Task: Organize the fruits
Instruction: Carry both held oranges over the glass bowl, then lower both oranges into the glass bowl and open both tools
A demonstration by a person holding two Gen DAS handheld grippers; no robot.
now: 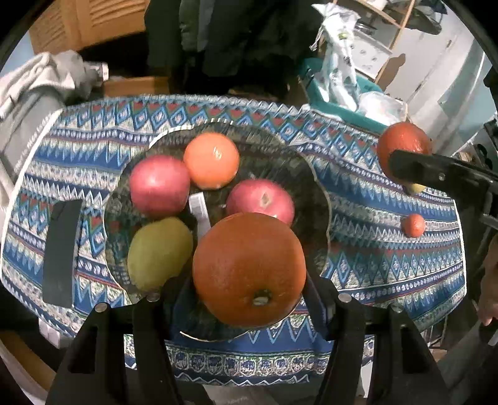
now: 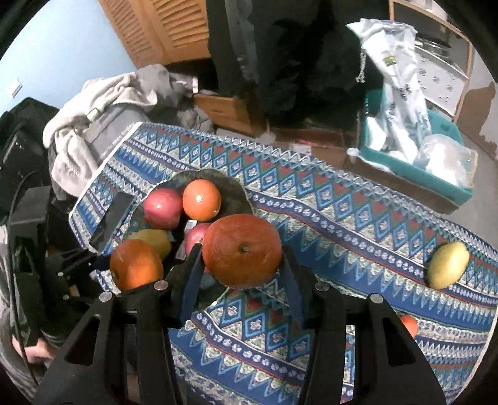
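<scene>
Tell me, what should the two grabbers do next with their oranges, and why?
Probably lower the left gripper so its orange settles into the glass bowl. It hangs right above the bowl, while the right gripper holds its orange off to the bowl's side.

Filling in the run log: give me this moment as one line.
left claw: shut on orange | right claw: shut on second orange | glass plate: four fruits | cloth: lemon, small orange

A lived-in home room: a low table under a blue patterned woven cloth [image 1: 389,258], a wooden louvred door [image 2: 174,28] at upper left, crumpled grey clothing [image 2: 102,102] beside it, dark coats [image 1: 236,34] hanging at top centre.
</scene>
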